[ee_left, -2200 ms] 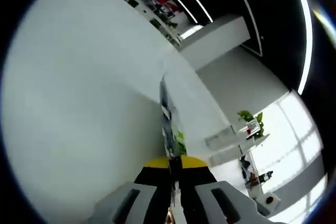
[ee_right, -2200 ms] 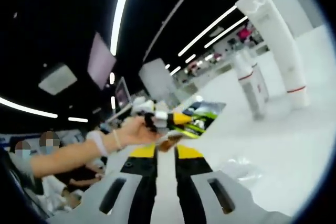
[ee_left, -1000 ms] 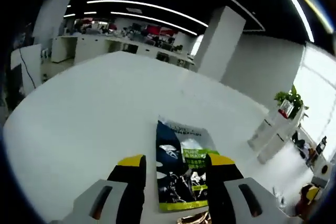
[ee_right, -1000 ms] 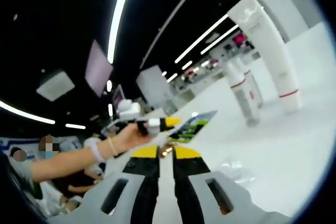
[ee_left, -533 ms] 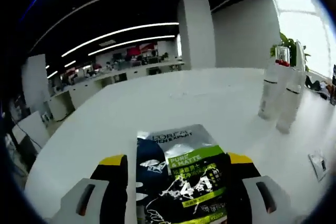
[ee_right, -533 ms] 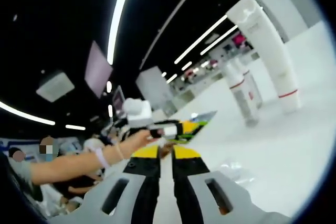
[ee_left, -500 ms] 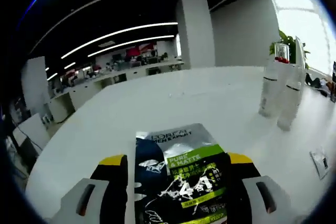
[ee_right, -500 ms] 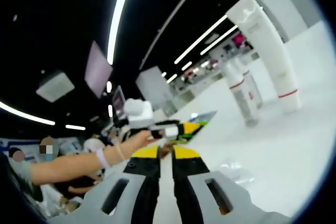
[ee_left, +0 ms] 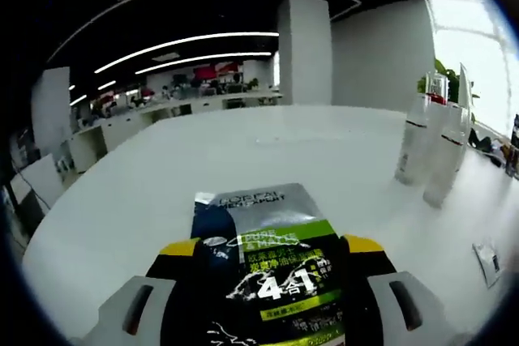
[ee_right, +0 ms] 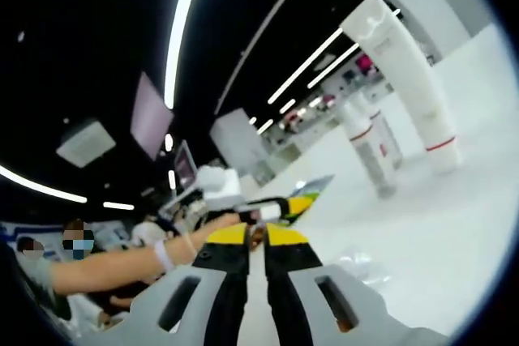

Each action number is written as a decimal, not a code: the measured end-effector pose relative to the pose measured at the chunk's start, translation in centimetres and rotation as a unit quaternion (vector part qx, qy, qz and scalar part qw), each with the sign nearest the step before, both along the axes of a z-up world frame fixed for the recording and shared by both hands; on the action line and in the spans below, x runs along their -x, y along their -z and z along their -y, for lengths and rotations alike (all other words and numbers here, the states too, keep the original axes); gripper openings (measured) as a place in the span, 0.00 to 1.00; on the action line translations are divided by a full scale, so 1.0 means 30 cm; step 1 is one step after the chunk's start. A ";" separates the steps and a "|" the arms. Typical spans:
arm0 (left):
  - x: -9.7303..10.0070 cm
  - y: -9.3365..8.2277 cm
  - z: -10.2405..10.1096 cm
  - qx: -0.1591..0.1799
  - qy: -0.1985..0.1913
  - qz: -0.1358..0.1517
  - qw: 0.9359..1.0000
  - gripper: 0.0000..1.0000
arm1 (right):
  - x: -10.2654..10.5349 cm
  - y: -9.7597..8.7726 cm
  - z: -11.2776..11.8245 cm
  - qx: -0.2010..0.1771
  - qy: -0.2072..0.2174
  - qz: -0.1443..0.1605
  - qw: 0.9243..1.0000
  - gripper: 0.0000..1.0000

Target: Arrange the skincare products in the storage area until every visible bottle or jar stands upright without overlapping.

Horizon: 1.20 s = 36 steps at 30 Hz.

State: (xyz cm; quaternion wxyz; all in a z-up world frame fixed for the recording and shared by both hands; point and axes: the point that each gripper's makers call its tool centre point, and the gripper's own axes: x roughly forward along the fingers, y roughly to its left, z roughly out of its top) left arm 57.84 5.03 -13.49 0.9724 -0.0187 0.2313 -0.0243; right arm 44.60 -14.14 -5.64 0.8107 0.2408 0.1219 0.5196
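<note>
Left hand-held gripper [ee_left: 272,253] is lying level, jaws apart around a glossy flat sachet [ee_left: 272,269]; right hand-held gripper [ee_right: 255,237], jaws together, is tilting toward white tubes [ee_right: 405,91] at 1 o'clock.

White table [ee_left: 138,192], sachet [ee_left: 268,269] flat, two bottles [ee_left: 428,151] upright

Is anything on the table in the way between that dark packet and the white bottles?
Nothing visible. In the left gripper view, the sachet sits between the left gripper jaws, and bare white table runs from it to the standing bottles.
</note>
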 end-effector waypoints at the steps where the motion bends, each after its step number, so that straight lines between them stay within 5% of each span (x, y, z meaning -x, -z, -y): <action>1: 0.007 -0.005 -0.004 0.000 -0.001 0.000 1.000 0.70 | 0.000 -0.001 0.001 -0.001 0.000 0.000 1.000 0.06; 3: 0.001 -0.072 -0.023 0.002 -0.008 0.053 0.999 0.70 | 0.001 -0.003 0.003 -0.003 0.001 0.000 1.000 0.06; 5: 0.022 -0.113 -0.028 0.021 -0.008 0.064 0.998 0.70 | 0.002 -0.004 0.004 -0.004 0.000 0.000 1.000 0.06; 11: 0.103 -0.190 -0.073 0.050 0.007 0.001 0.999 0.79 | 0.003 -0.002 0.001 -0.004 -0.002 -0.003 1.000 0.05; 13: 0.140 -0.187 -0.099 0.052 -0.006 -0.044 0.998 0.78 | 0.003 -0.002 -0.001 -0.003 -0.004 -0.002 1.000 0.05; 14: 0.185 -0.163 -0.093 0.053 0.010 -0.106 0.993 0.77 | 0.004 0.000 -0.002 -0.002 -0.005 -0.002 1.000 0.05; 17: 0.278 -0.138 -0.088 0.014 0.039 -0.194 0.980 0.69 | 0.003 0.003 -0.005 0.001 -0.007 -0.002 1.000 0.05; 19: 0.310 -0.128 -0.088 -0.011 0.032 -0.220 0.975 0.69 | 0.003 0.002 -0.004 0.000 -0.007 -0.002 1.000 0.05; 21: 0.377 -0.099 -0.061 -0.036 0.045 -0.264 0.963 0.67 | 0.000 0.000 -0.002 -0.003 -0.006 -0.003 1.000 0.05; 24: 0.449 -0.051 0.006 -0.006 0.047 -0.334 0.941 0.67 | -0.004 -0.001 0.002 -0.006 -0.004 -0.005 1.000 0.05; 27: 0.457 -0.028 0.039 0.012 0.044 -0.372 0.927 0.68 | -0.006 -0.005 0.006 -0.011 -0.003 -0.006 1.000 0.05; 31: 0.422 -0.020 0.059 0.003 0.041 -0.370 0.928 0.67 | -0.009 -0.015 0.014 -0.022 -0.002 -0.009 1.000 0.05; 34: 0.448 0.000 0.095 0.020 0.040 -0.397 0.917 0.67 | -0.016 -0.021 0.019 -0.031 -0.001 -0.015 0.999 0.05; 36: 0.449 0.019 0.087 0.002 0.027 -0.409 0.912 0.67 | -0.019 -0.026 0.022 -0.037 -0.001 -0.017 0.999 0.05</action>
